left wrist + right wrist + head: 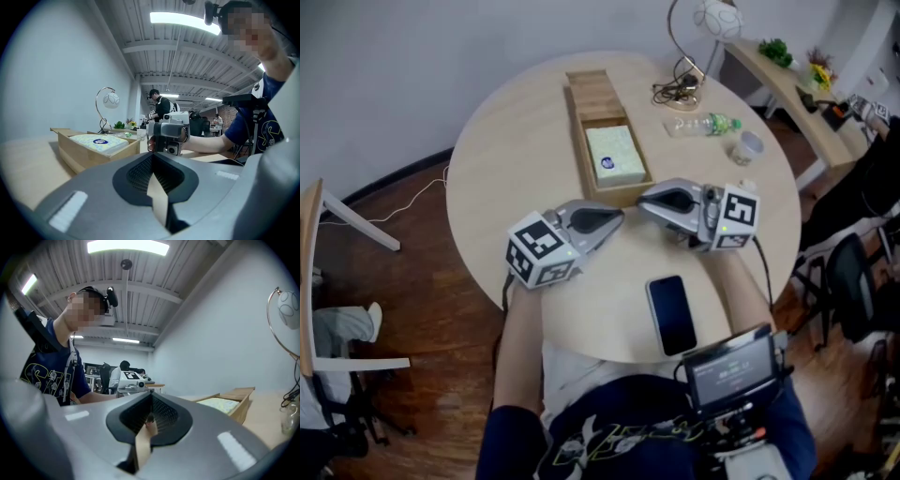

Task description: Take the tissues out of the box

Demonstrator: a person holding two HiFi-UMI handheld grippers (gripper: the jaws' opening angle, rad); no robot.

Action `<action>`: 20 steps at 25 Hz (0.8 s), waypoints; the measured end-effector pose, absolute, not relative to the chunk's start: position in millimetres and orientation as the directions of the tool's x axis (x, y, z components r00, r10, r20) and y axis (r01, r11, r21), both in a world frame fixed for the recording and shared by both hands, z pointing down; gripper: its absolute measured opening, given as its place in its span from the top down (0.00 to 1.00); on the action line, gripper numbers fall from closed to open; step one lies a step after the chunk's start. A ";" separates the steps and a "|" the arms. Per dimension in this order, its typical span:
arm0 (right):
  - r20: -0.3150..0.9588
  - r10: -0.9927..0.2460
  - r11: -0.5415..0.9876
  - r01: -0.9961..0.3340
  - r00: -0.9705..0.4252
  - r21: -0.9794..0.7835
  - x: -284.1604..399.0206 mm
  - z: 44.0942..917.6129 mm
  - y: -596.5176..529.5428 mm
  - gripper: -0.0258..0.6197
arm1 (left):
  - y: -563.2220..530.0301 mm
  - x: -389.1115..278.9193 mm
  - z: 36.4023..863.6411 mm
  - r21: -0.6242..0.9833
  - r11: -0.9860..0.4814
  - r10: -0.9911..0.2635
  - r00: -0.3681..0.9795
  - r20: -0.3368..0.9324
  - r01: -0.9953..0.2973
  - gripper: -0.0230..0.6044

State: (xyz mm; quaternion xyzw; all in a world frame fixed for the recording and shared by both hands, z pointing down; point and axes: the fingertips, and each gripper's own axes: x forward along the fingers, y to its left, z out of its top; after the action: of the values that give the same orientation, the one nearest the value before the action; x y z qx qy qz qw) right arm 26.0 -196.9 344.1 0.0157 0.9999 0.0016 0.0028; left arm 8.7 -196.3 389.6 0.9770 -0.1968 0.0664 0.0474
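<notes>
Head view: tissues (615, 157) sit boxed just beyond left gripper (620, 217) and right gripper (641, 202), both clenched.

Two tools (617, 218) (643, 201), one wooden box (578, 141), one tissue pack (615, 156), one phone (671, 314), one bottle (703, 125), perhaps one cup (747, 147).

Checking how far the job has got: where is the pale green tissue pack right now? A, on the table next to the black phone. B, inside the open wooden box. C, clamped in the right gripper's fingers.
B: the pale green tissue pack lies flat in the near end of the open light wooden box, with nothing gripping it.
</notes>
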 end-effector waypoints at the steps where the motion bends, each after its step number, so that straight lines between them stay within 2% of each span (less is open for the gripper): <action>1: -0.010 0.034 0.999 0.033 -0.999 0.001 26.4 342.9 -196.7 0.96 | -196.5 8.9 389.5 0.066 -0.918 -0.378 0.914 0.149 -0.391 0.96; 2: -0.013 0.038 0.999 0.038 -0.999 -0.004 27.3 342.2 -196.6 0.96 | -196.5 9.3 389.4 0.066 -0.919 -0.377 0.914 0.149 -0.390 0.96; 4: -0.014 0.046 0.999 0.046 -0.999 -0.020 29.0 342.0 -196.5 0.86 | -196.4 10.0 389.7 0.067 -0.919 -0.375 0.915 0.150 -0.388 0.96; 20: 0.007 0.033 0.999 0.033 -0.999 0.029 25.8 337.6 -193.2 0.78 | -196.9 9.1 389.7 0.070 -0.920 -0.372 0.916 0.148 -0.385 0.96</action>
State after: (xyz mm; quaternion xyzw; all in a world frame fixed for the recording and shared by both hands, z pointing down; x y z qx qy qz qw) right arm 25.8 -193.2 337.6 0.0164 0.9998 0.0145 -0.0033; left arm 9.1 -196.9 389.7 0.9776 -0.1936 0.0660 0.0486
